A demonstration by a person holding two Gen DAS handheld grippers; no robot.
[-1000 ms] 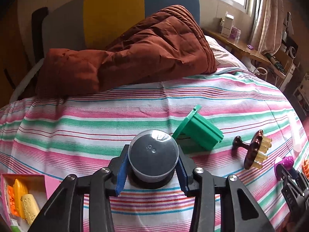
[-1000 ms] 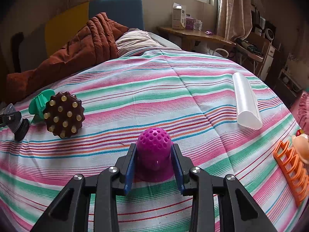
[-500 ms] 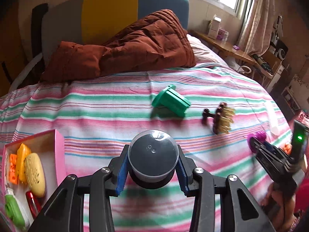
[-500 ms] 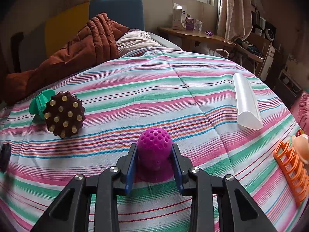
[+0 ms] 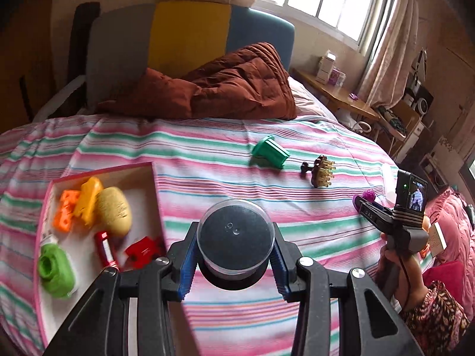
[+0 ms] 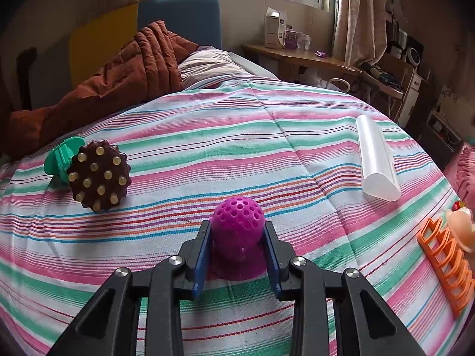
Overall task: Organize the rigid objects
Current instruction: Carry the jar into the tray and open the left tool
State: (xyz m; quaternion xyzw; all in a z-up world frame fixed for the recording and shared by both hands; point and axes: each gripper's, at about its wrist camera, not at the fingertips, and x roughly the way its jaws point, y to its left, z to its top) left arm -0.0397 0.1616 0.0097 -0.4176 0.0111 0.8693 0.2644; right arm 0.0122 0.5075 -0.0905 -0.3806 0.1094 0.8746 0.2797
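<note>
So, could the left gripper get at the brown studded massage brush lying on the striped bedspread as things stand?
Probably not yet: the left gripper is shut on a round black clear-lidded container, so its jaws are full, though the brown studded massage brush lies unobstructed.

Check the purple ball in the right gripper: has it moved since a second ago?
No. The purple ball sits on the same bedspread stripes, equally far from the brown massager.

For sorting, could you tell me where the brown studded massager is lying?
In the right wrist view, the brown studded massager lies left on the striped bedsheet, against the green plastic piece.
</note>
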